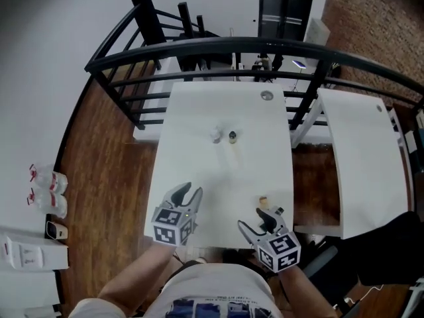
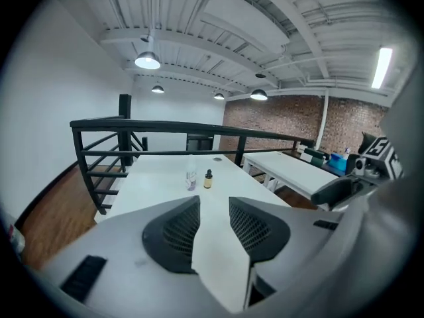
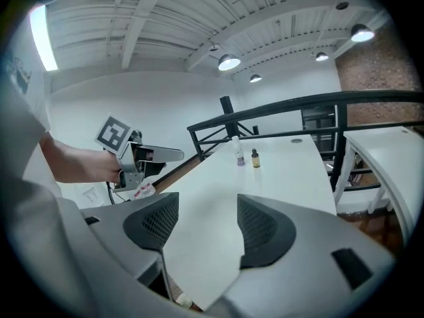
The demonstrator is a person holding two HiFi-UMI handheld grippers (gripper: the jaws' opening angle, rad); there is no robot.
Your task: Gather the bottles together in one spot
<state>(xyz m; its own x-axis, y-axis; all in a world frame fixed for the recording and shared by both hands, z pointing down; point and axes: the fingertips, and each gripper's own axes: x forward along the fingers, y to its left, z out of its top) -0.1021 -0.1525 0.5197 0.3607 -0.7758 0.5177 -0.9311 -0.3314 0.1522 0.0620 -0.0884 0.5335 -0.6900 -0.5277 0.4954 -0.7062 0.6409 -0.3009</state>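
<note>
While clear bottle [image 1: 215, 135] and amber bottle [image 1: 232, 136] stand close together on worktop [image 1: 199, 111], my left tongs [image 1: 188, 193] and right tongs [image 1: 260, 218] hover at near edge, jaws apart (both empty).

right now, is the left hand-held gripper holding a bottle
No, the left hand-held gripper is open and empty; the clear bottle and amber bottle stand farther up the table.

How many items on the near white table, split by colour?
clear bottle: 1
dark amber bottle: 1
small tan item, too small to identify: 1
Total: 3, of which 2 are clearly bottles.
</note>
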